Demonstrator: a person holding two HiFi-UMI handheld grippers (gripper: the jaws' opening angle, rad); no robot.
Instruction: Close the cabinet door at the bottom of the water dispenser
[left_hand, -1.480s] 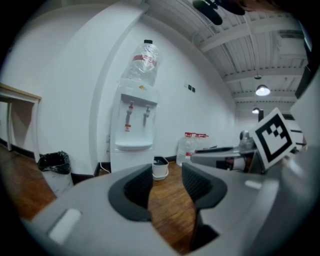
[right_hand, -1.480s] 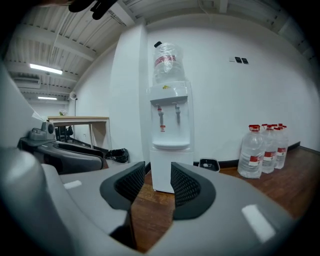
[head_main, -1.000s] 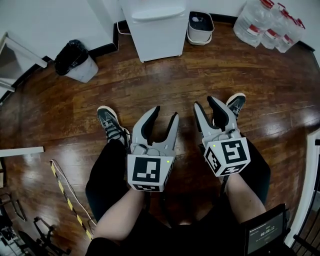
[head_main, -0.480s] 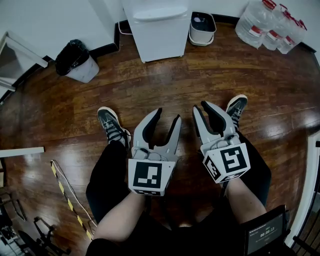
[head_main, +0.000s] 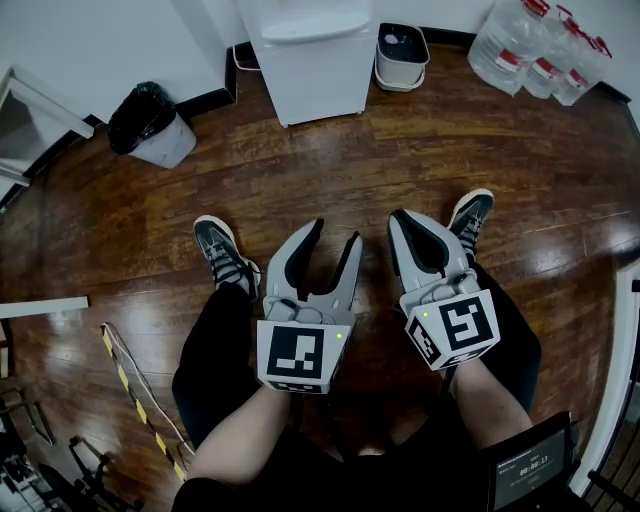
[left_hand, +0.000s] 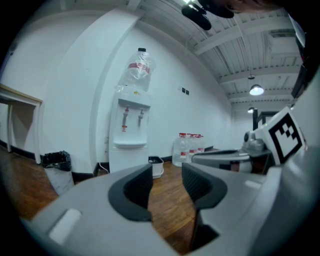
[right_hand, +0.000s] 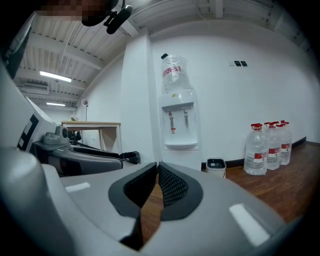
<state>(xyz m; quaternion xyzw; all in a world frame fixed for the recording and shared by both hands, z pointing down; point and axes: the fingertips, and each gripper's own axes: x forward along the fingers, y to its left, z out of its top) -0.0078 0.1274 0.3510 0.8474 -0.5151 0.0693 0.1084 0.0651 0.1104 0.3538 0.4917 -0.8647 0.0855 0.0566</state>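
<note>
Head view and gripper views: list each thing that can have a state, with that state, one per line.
left tongs: open, nothing between the jaws.
right tongs: shut, empty.
water dispenser: upright, bottle on top; its lower front shows nothing standing open.
spare water bottles: upright, capped.
black-lined bin: upright, open-topped.

Bright, even indoor light from ceiling strip lights (right_hand: 55, 76) and a round lamp (left_hand: 256, 90) puts soft glare on the glossy wooden floor (head_main: 300, 170), while both gripper views bulge fisheye-like with black corners, the water dispenser (right_hand: 177, 120) sharp.
</note>
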